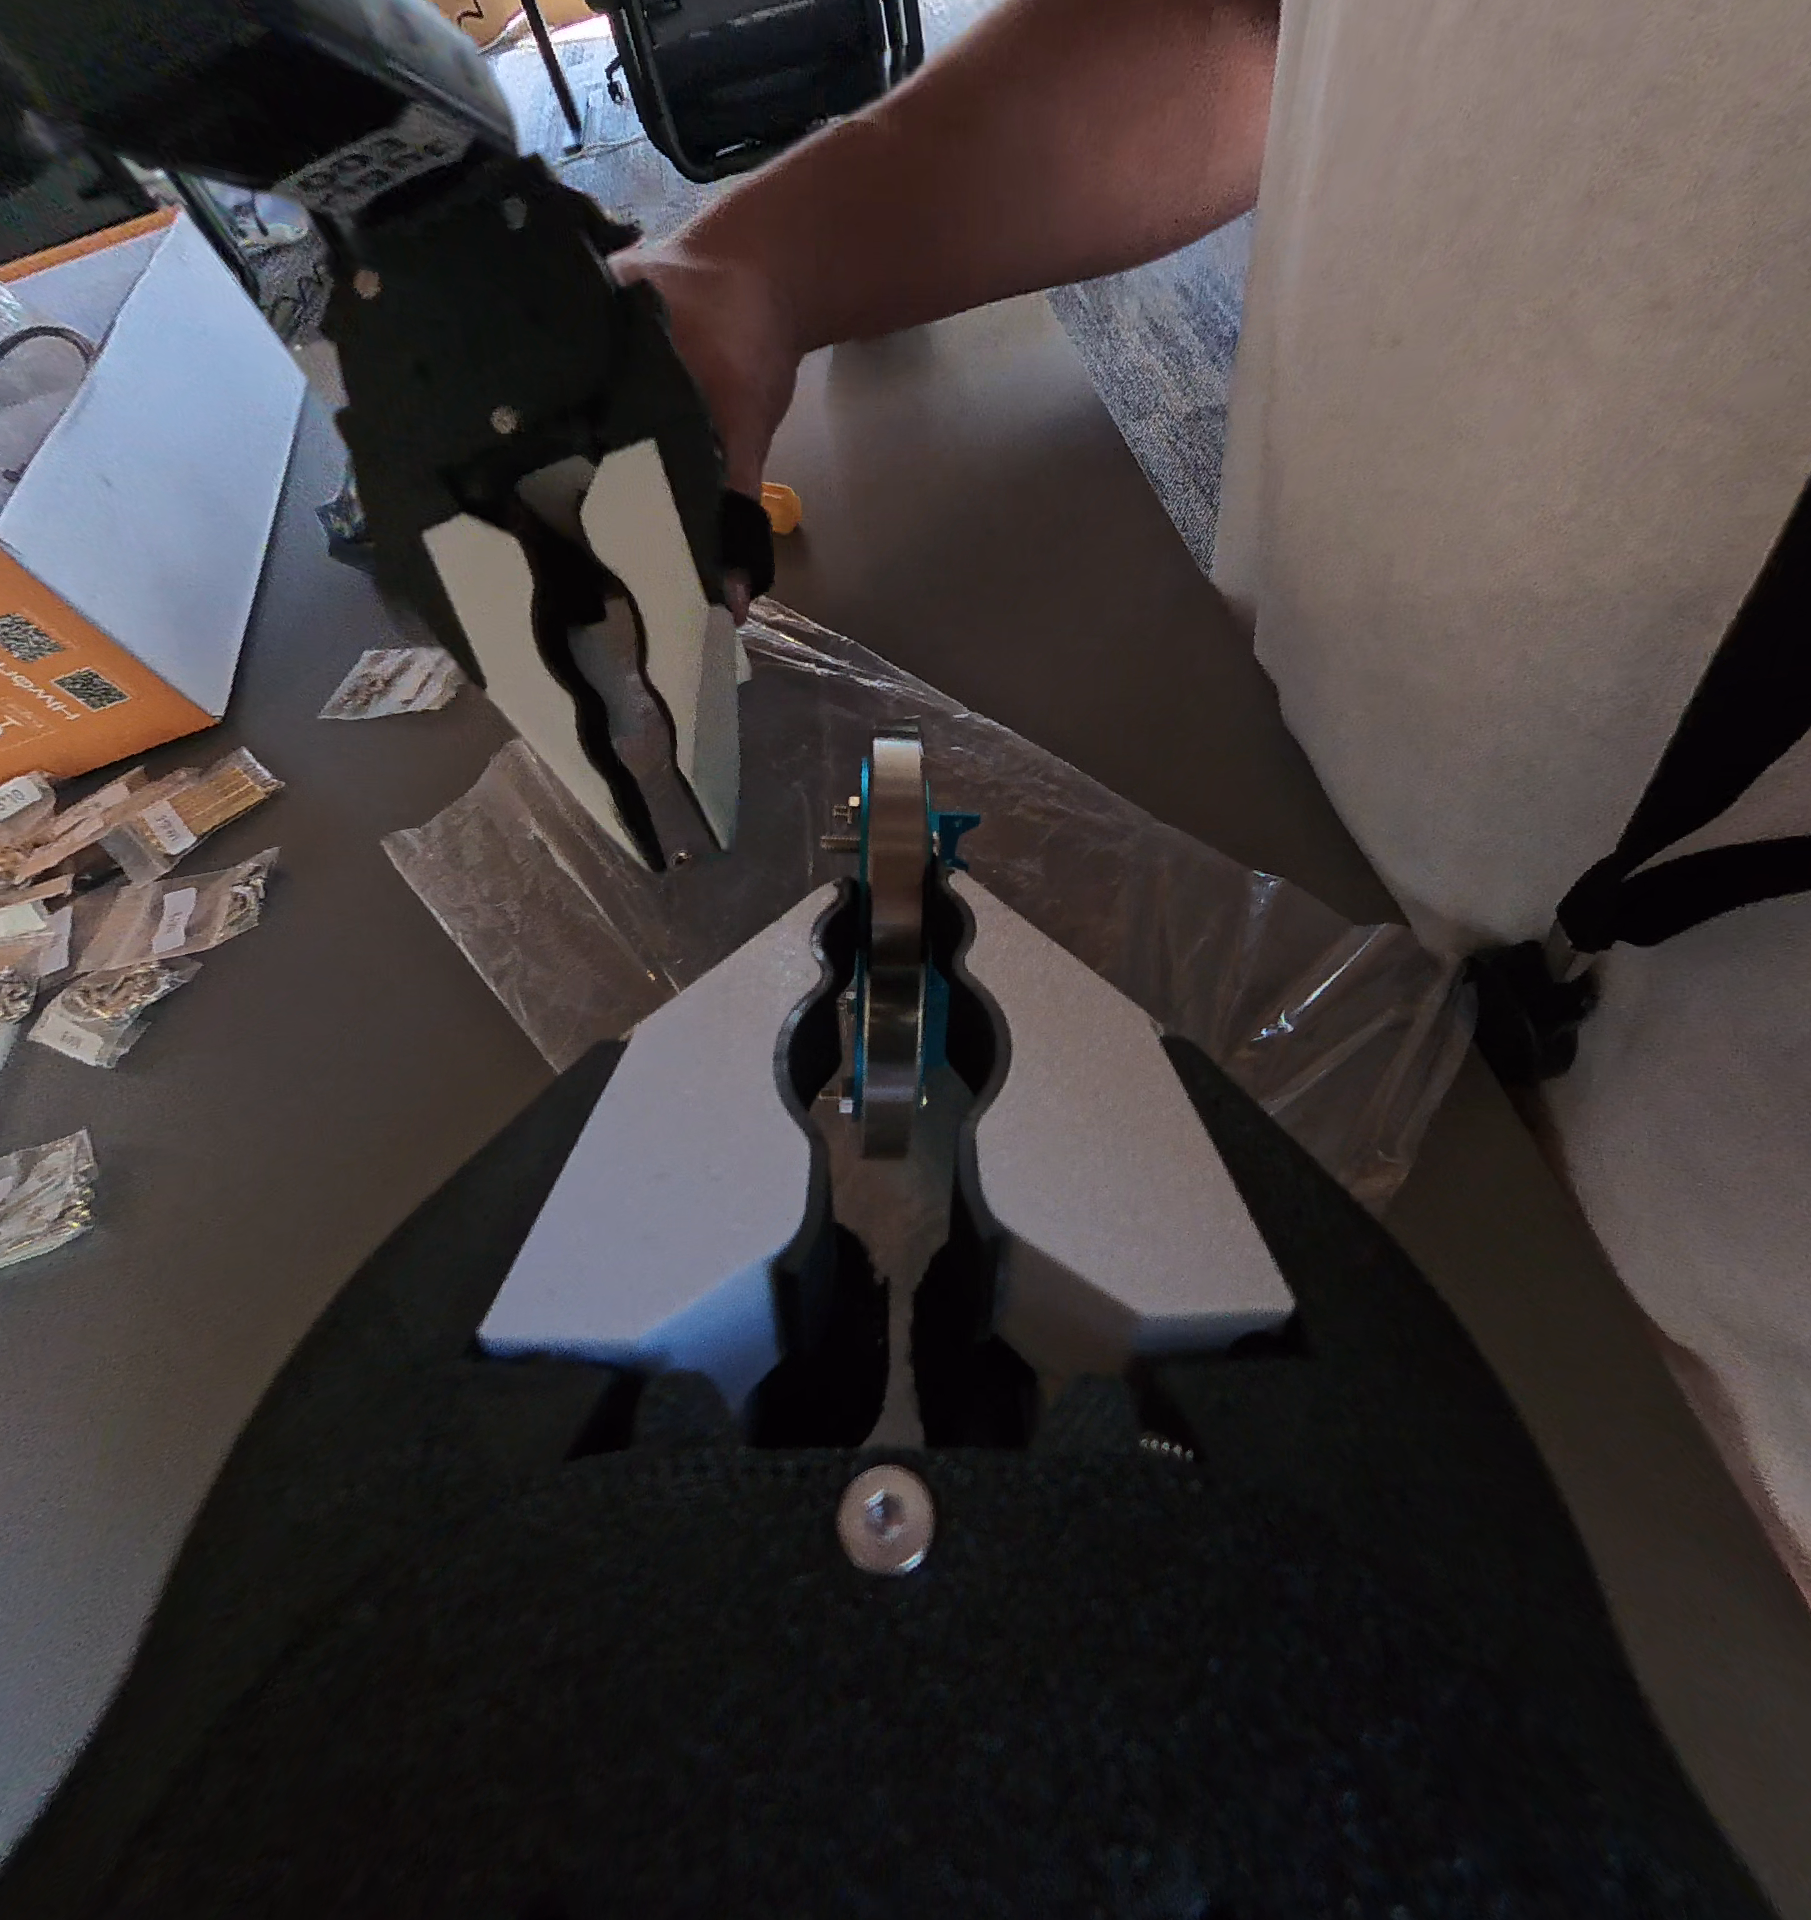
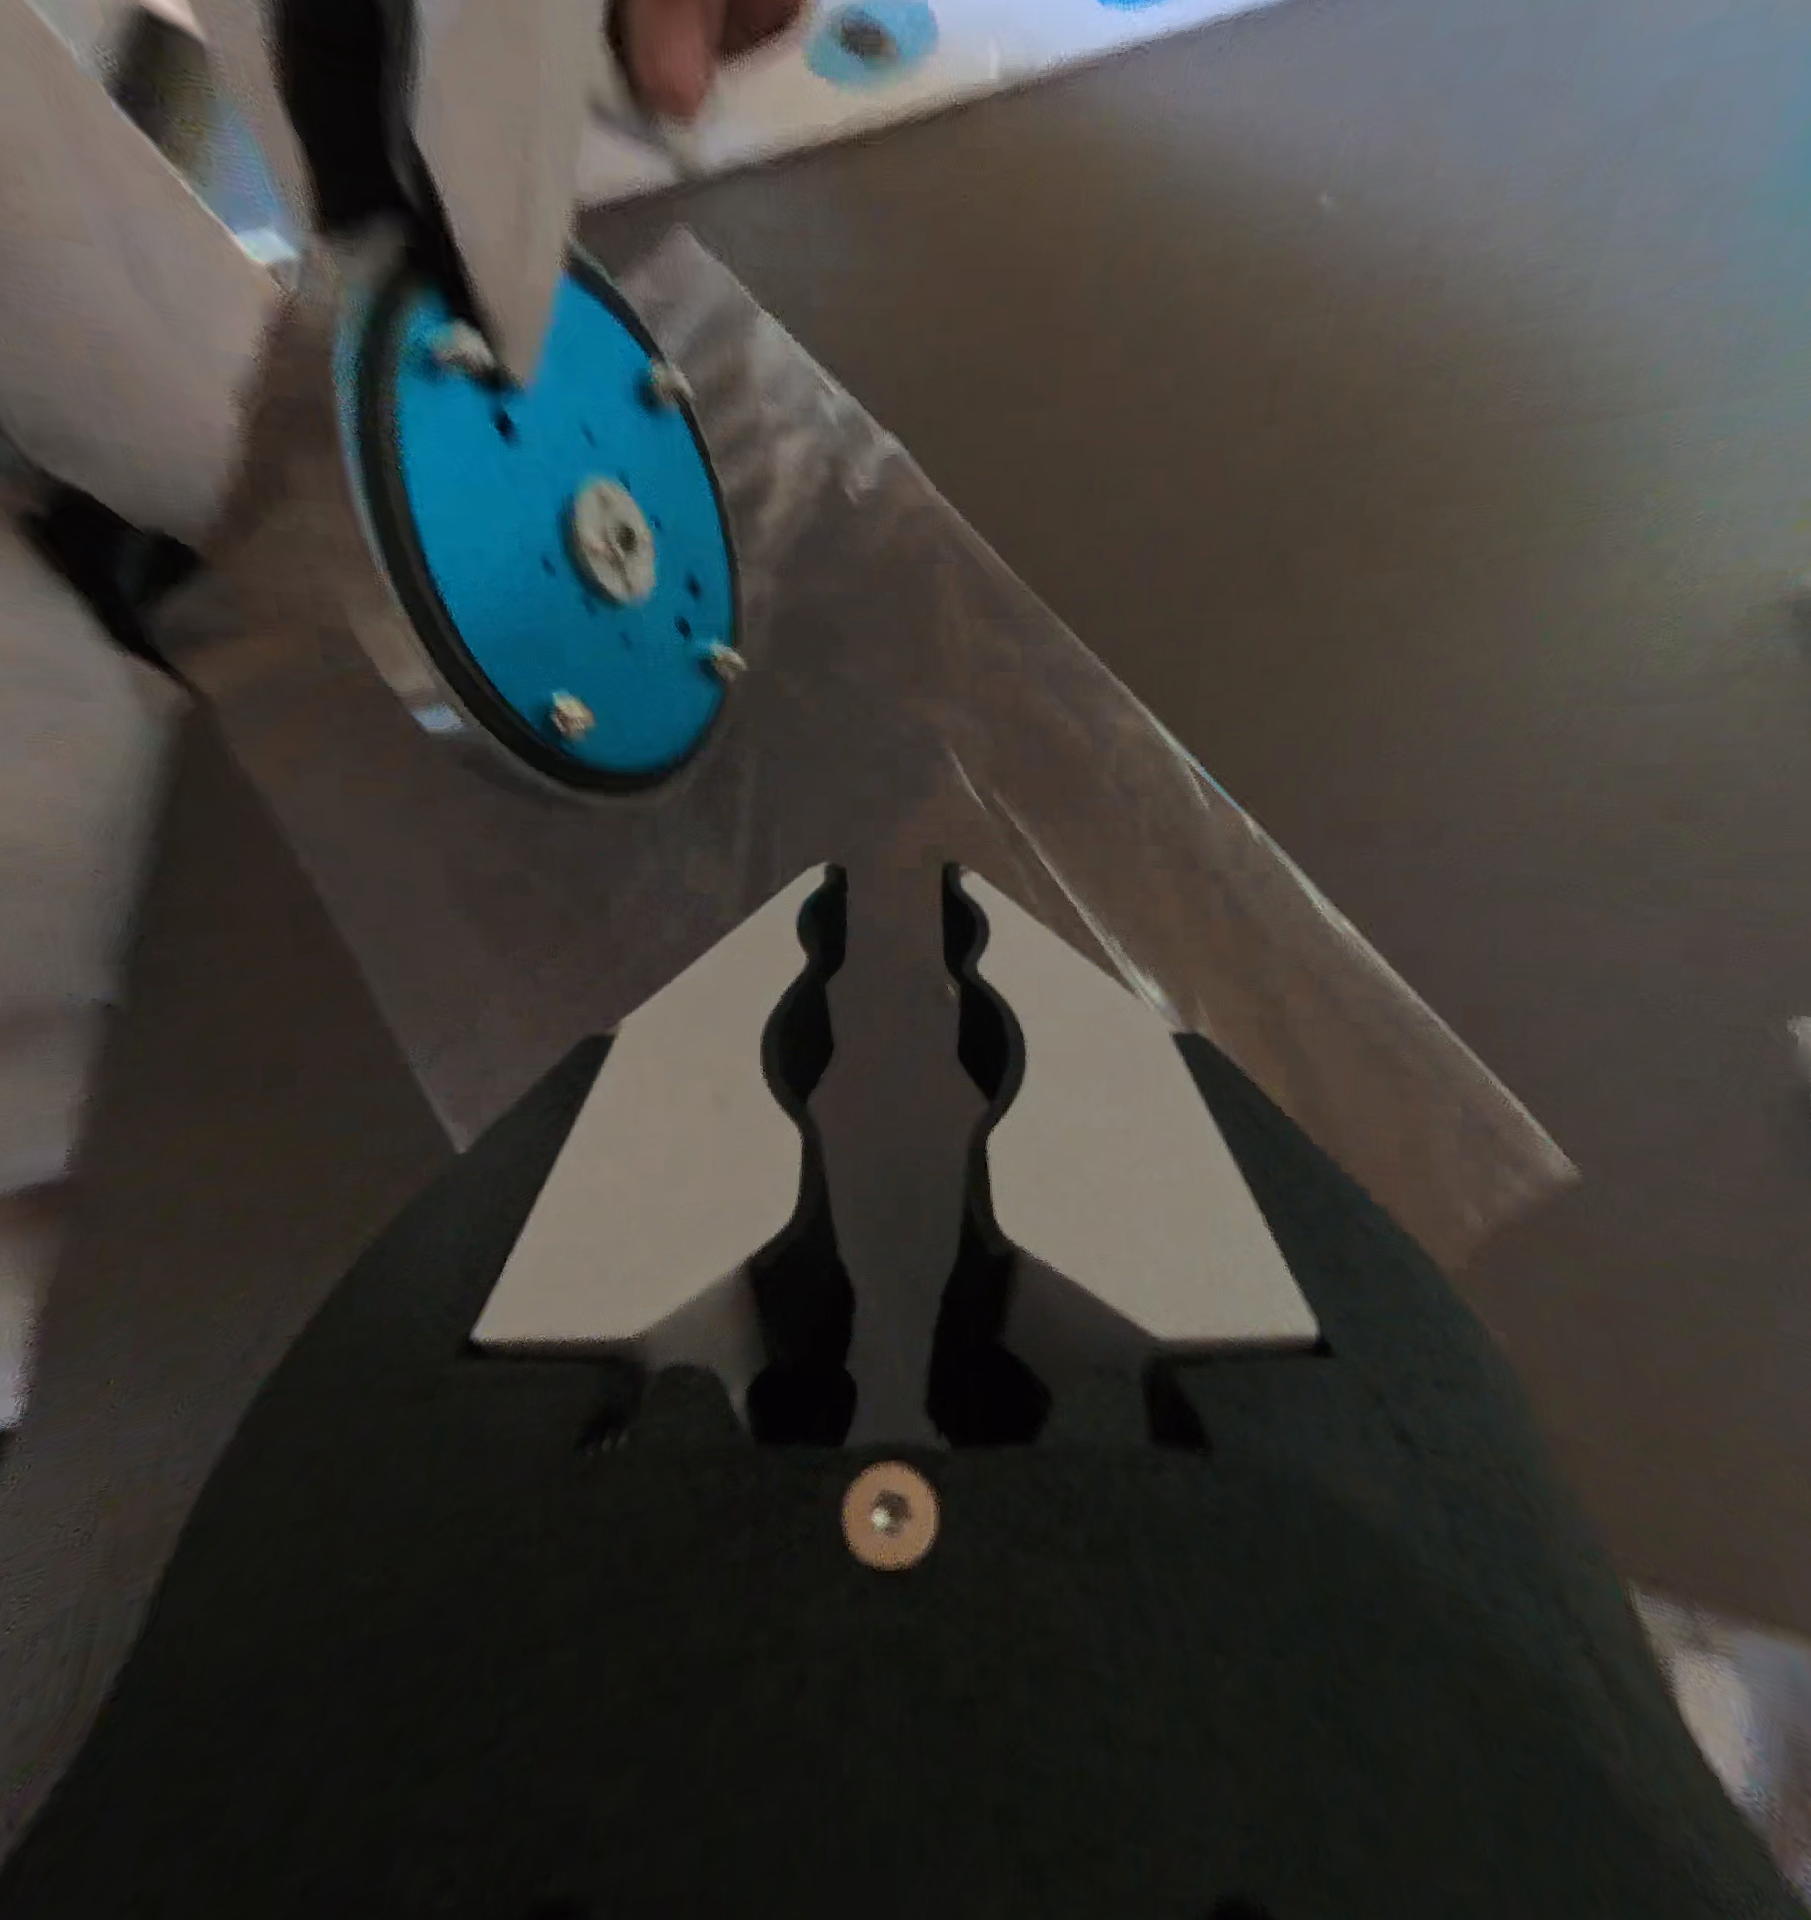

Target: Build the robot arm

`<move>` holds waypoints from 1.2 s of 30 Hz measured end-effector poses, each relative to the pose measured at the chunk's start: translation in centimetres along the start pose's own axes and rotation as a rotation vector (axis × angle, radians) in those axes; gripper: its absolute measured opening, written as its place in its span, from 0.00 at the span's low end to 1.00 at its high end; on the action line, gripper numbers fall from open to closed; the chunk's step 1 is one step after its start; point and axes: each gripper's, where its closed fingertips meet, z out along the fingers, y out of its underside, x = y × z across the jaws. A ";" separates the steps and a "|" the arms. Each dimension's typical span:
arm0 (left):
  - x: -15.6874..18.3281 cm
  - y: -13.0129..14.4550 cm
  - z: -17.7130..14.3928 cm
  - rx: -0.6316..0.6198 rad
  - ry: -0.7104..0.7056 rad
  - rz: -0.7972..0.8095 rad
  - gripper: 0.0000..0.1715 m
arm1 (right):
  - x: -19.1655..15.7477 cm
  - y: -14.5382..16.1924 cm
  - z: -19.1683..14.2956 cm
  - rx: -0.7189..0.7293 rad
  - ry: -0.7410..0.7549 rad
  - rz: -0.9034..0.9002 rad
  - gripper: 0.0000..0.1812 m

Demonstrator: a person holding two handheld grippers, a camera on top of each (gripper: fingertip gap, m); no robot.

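Observation:
My left gripper is shut on a round disc, a metal ring with a blue plate, held edge-on above a clear plastic bag that lies flat on the dark table. In the right wrist view the disc's blue face shows several small screws and a metal hub, with one left finger across it. My right gripper has a narrow gap between its fingers and nothing in it. It points down with its tips on or just over the bag, left of the disc; it also shows in the left wrist view.
An orange and white box and several small bags of hardware lie on the left of the table. A small yellow piece sits behind the right gripper. A person's arm and white shirt fill the right side. The grippers' ends are close to 11 centimetres from one another.

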 end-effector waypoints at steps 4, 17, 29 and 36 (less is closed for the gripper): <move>0.1 0.0 0.1 -0.010 -0.001 0.010 0.07 | 1.2 2.7 -0.9 -0.130 0.210 -0.018 0.09; 0.2 -0.1 0.1 -0.014 0.001 0.008 0.07 | 1.6 2.5 -0.5 -0.455 0.219 0.104 0.08; 0.4 0.0 0.1 -0.017 0.006 0.010 0.08 | 1.7 2.8 -0.2 -0.456 0.230 0.114 0.03; 0.3 0.0 0.1 -0.017 0.004 0.007 0.08 | 1.5 2.4 0.1 -0.446 0.217 0.088 0.05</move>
